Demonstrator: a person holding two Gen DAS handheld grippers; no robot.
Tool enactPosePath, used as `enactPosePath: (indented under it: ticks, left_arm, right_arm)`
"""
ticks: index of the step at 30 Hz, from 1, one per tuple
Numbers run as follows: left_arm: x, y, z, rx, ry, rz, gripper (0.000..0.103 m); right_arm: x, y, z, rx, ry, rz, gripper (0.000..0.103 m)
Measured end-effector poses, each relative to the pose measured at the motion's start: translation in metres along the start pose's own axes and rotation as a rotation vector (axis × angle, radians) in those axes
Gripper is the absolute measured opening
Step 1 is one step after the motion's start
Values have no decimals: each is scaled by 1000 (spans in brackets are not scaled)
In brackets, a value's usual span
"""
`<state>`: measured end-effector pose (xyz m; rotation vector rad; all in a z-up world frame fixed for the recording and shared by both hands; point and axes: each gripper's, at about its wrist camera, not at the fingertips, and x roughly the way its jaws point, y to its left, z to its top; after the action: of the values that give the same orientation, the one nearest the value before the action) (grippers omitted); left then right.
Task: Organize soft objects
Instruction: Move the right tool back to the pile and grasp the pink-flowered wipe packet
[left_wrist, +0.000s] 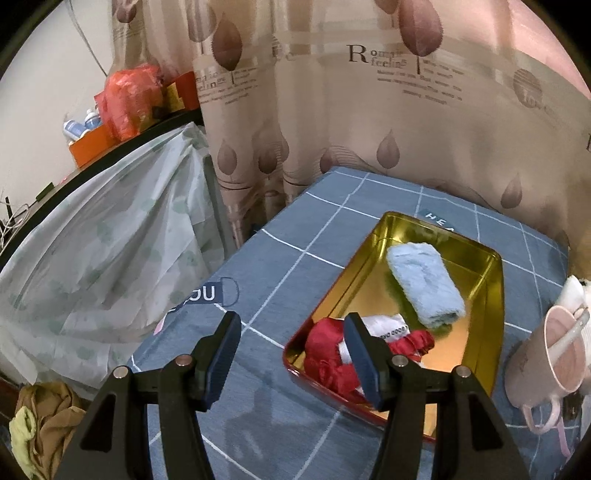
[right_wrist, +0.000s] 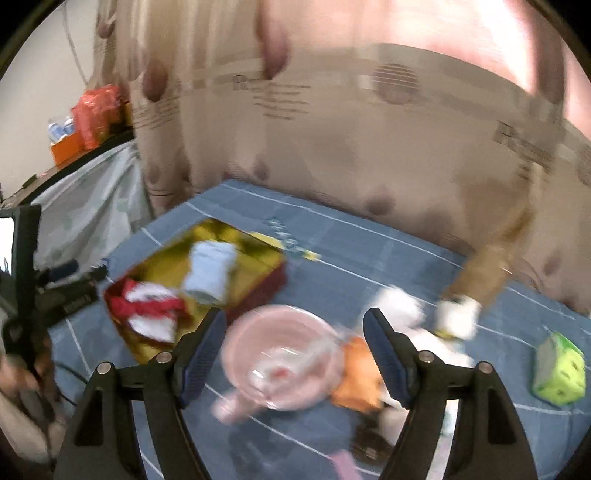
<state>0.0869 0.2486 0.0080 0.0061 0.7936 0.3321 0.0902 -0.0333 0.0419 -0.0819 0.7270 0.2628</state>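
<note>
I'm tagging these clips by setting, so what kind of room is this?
Most likely a bedroom at home: a blue grid-patterned bedsheet covers the surface, a beige leaf-print curtain hangs right behind it, and a gold metal tin tray holds rolled cloths.

Backdrop: beige curtain (left_wrist: 369, 122) printed with brown leaf and drop motifs and lines of text, hanging along the far edge of the work surface. Upper right of curtain glows pink, lit from behind. Surface covered in a blue cloth (left_wrist: 295, 236) with a white grid pattern and small printed labels. Left: plain pale wall (left_wrist: 40, 92); dark-edged shelf (left_wrist: 122, 147) carrying an orange box (left_wrist: 88, 146), small bottles and a red plastic bag (left_wrist: 127, 98). A translucent white sheet (left_wrist: 99, 240) with faint green pattern drapes below it. Crumpled tan and yellow cloth (left_wrist: 40, 417) lower left. Right wrist view blurred.
</note>
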Motion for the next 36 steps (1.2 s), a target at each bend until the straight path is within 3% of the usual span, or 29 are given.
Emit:
enactPosePath:
  ticks: [5,13,22,27,36]
  left_arm:
    - [-2,-8,-2,28,-5,-8,59]
    - [-5,-17,-3,57,-12,-15,59]
    - [-10,-26,-5,91,-28,-28,59]
    - [-18,-34,-5,119,-58,-47,59]
    - [-48,-61,-4,200,-111,-104,59]
  right_arm:
    - [-21,-58,-37,45,10,-117,75]
    - [-30,-133,-98,176,108,-213,76]
    - [-13,-141,-144,191,209,-200,79]
    - [2,-138,-148,175,232,-207,88]
    - [22,-143,-155,167,254,-205,89]
